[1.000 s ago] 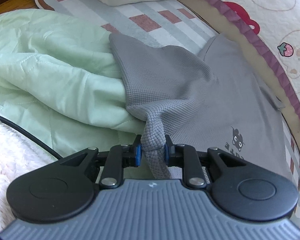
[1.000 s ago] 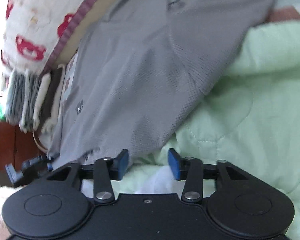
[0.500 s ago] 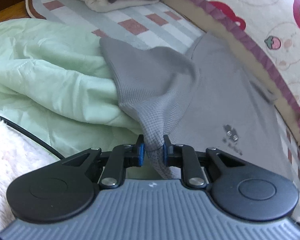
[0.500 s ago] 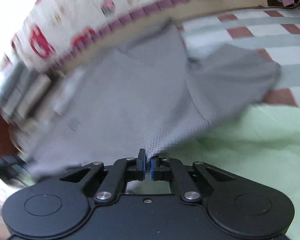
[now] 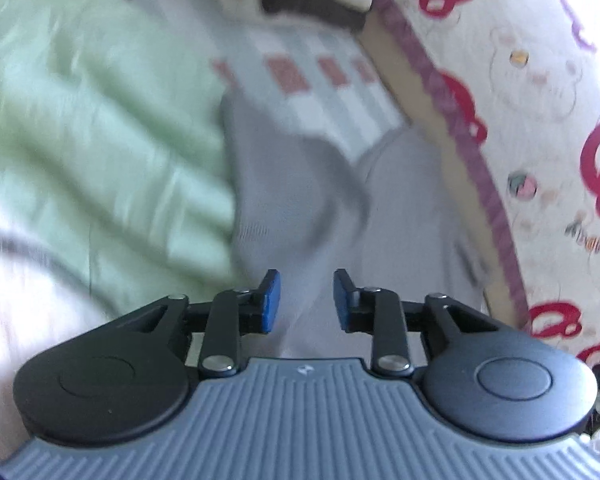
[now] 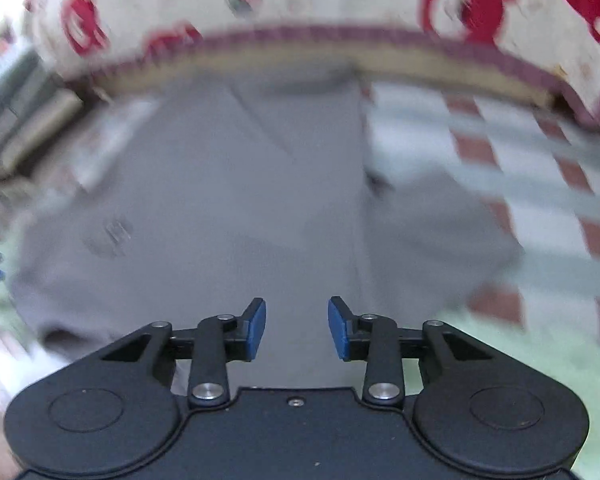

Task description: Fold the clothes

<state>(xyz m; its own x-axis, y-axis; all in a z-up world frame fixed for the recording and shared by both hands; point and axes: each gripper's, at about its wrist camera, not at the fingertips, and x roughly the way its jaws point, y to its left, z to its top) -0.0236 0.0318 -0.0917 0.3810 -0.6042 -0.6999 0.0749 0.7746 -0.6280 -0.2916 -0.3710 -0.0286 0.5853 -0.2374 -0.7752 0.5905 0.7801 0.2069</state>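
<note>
Both fingers [image 5: 306,300] opening above shirt [image 6: 220,200]

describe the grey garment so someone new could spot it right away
Start at the white quilt with red cartoon prints and a purple border; below it lies a striped mat with red squares. On that mat lies the plain grey knit shirt, spread flat beside a pale green quilted blanket. It is the only grey, unpatterned fabric there, with a small dark print on its front.
</note>
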